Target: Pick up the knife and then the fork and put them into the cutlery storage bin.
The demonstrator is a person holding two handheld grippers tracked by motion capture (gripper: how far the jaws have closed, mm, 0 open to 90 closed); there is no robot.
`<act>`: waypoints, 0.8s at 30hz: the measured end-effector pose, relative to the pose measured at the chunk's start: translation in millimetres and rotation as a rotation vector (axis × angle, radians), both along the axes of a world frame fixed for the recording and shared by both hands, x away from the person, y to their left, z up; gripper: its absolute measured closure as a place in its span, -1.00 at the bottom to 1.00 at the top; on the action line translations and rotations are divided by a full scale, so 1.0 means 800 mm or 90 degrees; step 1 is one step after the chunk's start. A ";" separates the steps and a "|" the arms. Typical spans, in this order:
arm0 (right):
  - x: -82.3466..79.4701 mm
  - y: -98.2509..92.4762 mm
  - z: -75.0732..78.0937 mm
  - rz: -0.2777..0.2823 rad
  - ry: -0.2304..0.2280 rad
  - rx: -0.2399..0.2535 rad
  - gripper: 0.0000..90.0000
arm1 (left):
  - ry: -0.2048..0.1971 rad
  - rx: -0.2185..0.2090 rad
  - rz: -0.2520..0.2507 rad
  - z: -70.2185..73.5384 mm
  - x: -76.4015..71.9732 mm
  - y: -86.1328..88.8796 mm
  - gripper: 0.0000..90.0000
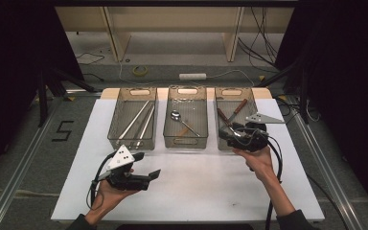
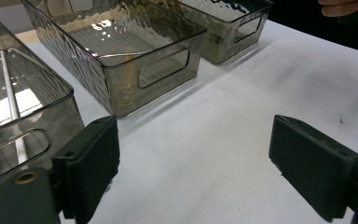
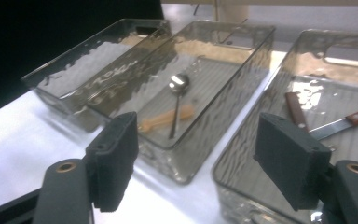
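Three smoky clear bins stand in a row at the back of the white table [image 1: 191, 177]. The left bin [image 1: 112, 129] holds long metal rods [image 1: 139, 122] [image 2: 10, 93]. In the middle bin [image 1: 186, 142] [image 3: 223, 84] lies a spoon [image 1: 176, 115] [image 3: 179, 84] with a wooden handle. The right bin [image 1: 255, 103] [image 3: 242, 154] holds wooden-handled knives [image 1: 237, 110] [image 3: 354, 116]. My left gripper [image 1: 147, 166] [image 2: 193, 163] is low over the table's front left, open and empty. My right gripper [image 1: 227, 135] [image 3: 200, 158] hovers at the right bin's near end, open, with nothing between its pads.
Beyond the table's far edge the floor carries cables, a roll of tape [image 1: 140, 71] and a white power strip [image 1: 192, 76]. Wooden legs stand behind them. A "5" mark [image 1: 63, 130] is on the floor at left. Metal rails run along both sides.
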State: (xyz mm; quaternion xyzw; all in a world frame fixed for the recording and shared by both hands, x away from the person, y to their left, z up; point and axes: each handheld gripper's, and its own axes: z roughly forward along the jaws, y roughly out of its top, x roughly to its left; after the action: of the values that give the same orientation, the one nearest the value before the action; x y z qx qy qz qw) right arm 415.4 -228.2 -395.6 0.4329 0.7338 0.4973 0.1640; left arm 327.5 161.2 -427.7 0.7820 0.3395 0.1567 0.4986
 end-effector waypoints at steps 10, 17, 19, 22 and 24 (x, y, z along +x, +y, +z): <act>-0.024 0.008 -0.005 0.035 -0.006 0.006 -0.48 | 0.001 -0.008 0.002 0.001 0.000 0.001 -0.65; -0.044 0.012 -0.013 0.055 -0.009 0.003 -0.64 | 0.000 -0.008 0.001 0.001 -0.001 0.001 -0.65; -0.051 0.014 -0.015 0.062 -0.018 0.001 -0.65 | 0.000 -0.009 0.001 0.001 -0.001 0.001 -0.65; -0.060 0.015 -0.016 0.073 -0.027 0.006 -0.66 | 0.000 -0.007 0.000 0.001 -0.002 0.001 -0.65; -0.066 0.016 -0.017 0.078 -0.032 0.004 -0.66 | -0.001 -0.008 -0.001 0.001 -0.002 0.002 -0.65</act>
State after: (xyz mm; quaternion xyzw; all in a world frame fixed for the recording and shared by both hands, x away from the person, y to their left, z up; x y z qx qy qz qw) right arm 362.5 -215.1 -409.2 0.3753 0.7531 0.5190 0.1504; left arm 325.8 162.9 -426.9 0.7791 0.3397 0.1549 0.5036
